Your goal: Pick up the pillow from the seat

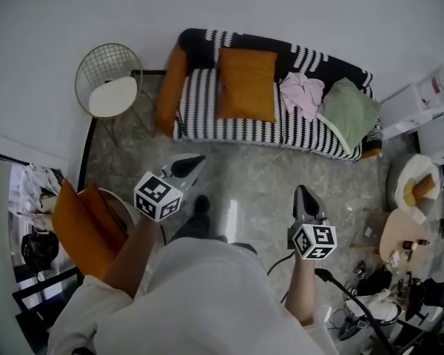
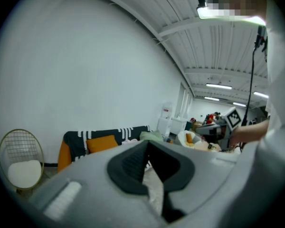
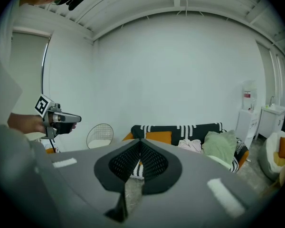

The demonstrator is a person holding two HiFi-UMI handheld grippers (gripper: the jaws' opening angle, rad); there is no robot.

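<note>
Orange pillow [image 1: 246, 83] rests on the striped sofa [image 1: 198, 111], propped against its backrest, well apart from my grippers. My left gripper [image 1: 194, 163] and right gripper [image 1: 304, 194] both point toward it, jaws pressed together with nothing between them.

Sofa [image 1: 207, 117]: stands on the floor against the wall ahead of you; black-and-white striped cover, orange arm at its left end.
Sofa, left half: orange pillow [image 1: 246, 84], propped against the backrest.
Sofa, middle: crumpled pink garment [image 1: 302, 95], just beside the pillow.
Sofa, right end: green cushion [image 1: 351, 109], tilted.
Floor [image 1: 259, 176]: grey, marbled.
Floor, left of the sofa: wire chair [image 1: 109, 65] with a white seat pad [image 1: 112, 96].
Floor, at your near left: orange-cushioned chair [image 1: 85, 224].
Floor, to your right: white tub chair [image 1: 408, 170]; small round table [image 1: 394, 237] carrying small items.
</note>
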